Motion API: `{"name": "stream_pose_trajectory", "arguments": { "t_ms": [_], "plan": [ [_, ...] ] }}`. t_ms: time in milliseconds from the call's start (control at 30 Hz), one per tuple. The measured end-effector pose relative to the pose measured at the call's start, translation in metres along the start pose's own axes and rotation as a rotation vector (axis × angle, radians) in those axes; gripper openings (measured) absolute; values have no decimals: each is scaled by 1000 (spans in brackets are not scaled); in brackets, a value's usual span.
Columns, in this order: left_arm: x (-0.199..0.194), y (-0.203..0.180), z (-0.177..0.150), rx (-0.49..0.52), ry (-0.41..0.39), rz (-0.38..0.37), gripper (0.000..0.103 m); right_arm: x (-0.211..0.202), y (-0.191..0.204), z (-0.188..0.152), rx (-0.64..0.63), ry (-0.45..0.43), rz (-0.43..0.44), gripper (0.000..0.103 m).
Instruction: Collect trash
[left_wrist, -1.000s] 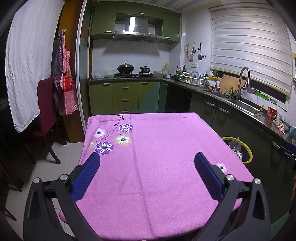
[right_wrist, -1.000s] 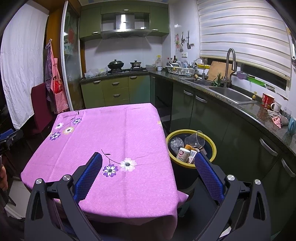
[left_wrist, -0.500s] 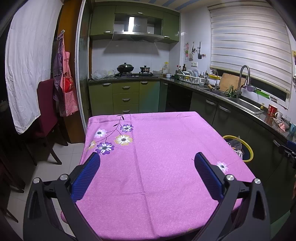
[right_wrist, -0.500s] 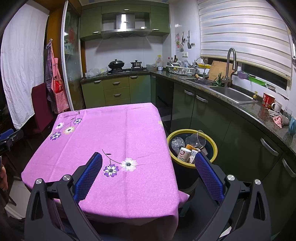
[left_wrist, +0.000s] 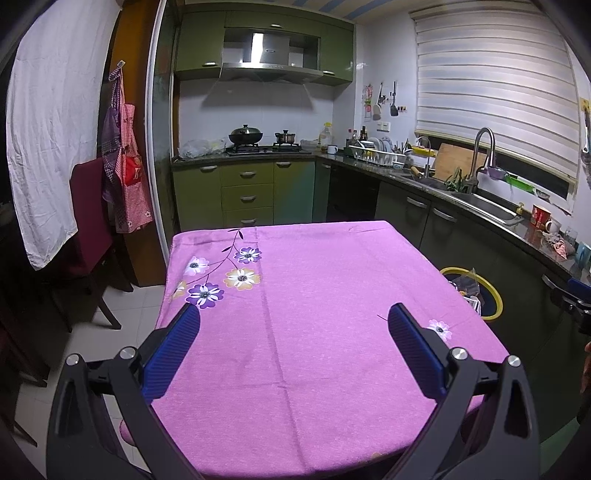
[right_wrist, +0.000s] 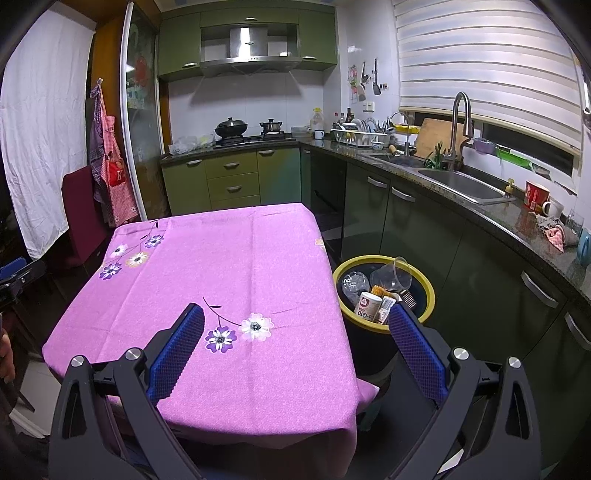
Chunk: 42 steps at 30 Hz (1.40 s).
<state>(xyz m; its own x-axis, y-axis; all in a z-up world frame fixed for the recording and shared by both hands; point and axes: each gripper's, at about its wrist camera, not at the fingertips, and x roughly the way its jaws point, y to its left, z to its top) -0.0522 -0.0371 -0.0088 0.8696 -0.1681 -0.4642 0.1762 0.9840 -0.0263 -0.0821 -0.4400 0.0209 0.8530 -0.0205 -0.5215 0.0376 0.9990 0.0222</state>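
1. Two handheld grippers face a tabletop (left_wrist: 314, 314) covered by a pink cloth printed with flowers. Nothing lies on the cloth in either view.
2. The trash is in a dark bin (right_wrist: 384, 291) with a yellow rim, standing on the floor just beside the right edge of the tabletop. Inside it are a clear plastic cup (right_wrist: 393, 275), a crumpled clear bottle (right_wrist: 354, 282), a small white tub (right_wrist: 367, 304) with a label, and other small packets too jumbled to tell apart.
3. From the left wrist view only part of the bin's rim shows, beyond the far right edge of the cloth.
4. The left gripper (left_wrist: 293, 349) hovers above the near end of the tabletop. Its blue-padded fingers (left_wrist: 173, 354) are spread wide, holding nothing and touching nothing.
5. The right gripper (right_wrist: 295, 349) hovers above the near right corner of the tabletop. Its fingers (right_wrist: 415, 354) are also spread wide and empty, with one overlapping the near rim of the bin in the picture but clear above it.
6. Judgement: with the cloth bare and the bin filled, collecting looks finished or nearly so.
7. To do this step well, scan the tabletop's edges and the floor near the bin for stray pieces, keeping both sets of fingers wide and lifted clear of the cloth so it does not drag.
8. Behind is a kitchen with green cabinets (left_wrist: 247, 195) and a sink (right_wrist: 461, 184) under a window blind.
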Motion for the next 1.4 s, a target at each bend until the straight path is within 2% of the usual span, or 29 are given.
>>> {"name": "stream_pose_trajectory", "arguments": {
  "t_ms": [1400],
  "plan": [
    [9,-3,4,35,25,-6,97,11,2,-6,24,20,-5,98]
  ]
}}
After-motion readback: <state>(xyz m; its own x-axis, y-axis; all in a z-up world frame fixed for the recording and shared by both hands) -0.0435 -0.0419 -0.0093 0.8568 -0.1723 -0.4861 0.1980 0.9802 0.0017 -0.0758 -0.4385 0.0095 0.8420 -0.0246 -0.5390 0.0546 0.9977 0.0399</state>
